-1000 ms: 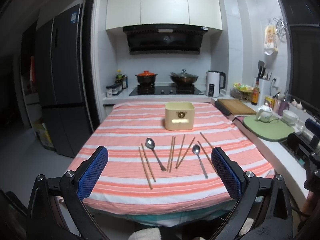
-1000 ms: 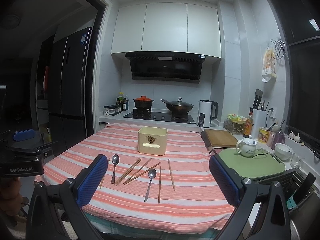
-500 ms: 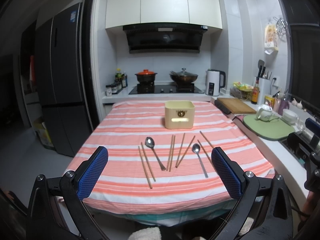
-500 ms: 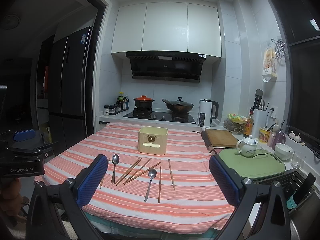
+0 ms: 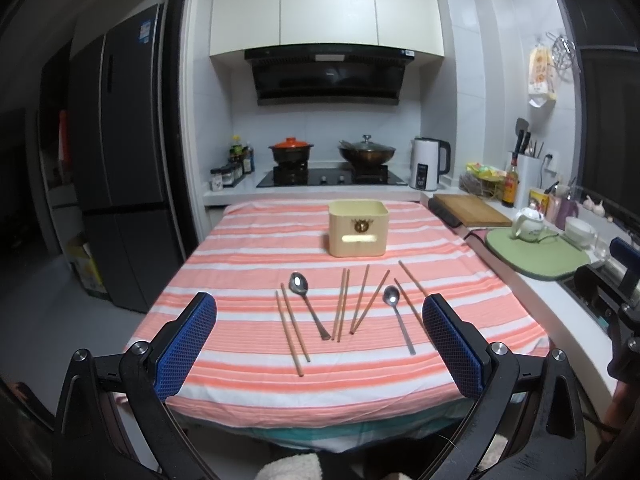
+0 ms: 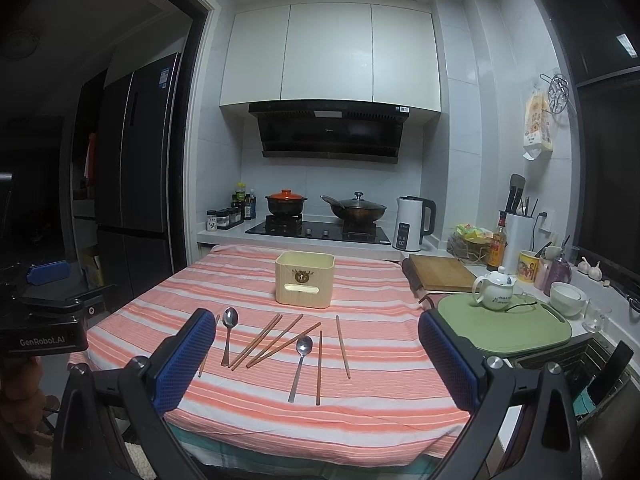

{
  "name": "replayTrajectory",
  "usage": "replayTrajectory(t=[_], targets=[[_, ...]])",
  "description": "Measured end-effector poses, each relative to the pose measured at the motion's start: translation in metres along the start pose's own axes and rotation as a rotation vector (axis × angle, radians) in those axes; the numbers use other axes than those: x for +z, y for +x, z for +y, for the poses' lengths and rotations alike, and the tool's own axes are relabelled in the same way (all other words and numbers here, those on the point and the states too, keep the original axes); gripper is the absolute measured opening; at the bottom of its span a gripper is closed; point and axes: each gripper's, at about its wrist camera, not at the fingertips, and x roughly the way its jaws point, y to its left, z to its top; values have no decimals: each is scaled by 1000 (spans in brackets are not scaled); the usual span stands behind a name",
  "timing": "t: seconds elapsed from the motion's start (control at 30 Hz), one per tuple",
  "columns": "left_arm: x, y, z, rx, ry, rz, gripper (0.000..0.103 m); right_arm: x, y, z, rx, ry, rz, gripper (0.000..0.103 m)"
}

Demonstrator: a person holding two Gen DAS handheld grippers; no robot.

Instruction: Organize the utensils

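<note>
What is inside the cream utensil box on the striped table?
Nothing shows above the rim of the cream box; its front wall hides the interior. The spoons and chopsticks lie on the cloth.

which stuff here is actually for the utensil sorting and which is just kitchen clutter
For the job: left spoon, right spoon, chopsticks, cream holder box, all on the striped table.

Just lying about: teapot, cutting board, kettle, pots on the stove.

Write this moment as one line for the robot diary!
phase: before first pick | left gripper: open, holds nothing | right gripper: open, holds nothing | two spoons, chopsticks: loose on striped tablecloth | cream box: behind them
</note>
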Motion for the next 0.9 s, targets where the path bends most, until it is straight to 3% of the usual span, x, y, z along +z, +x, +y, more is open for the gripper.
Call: replayTrajectory(t=[0.9], targets=[[0, 5, -5, -3, 5, 17, 103, -2, 7, -5, -13, 7, 20, 103]])
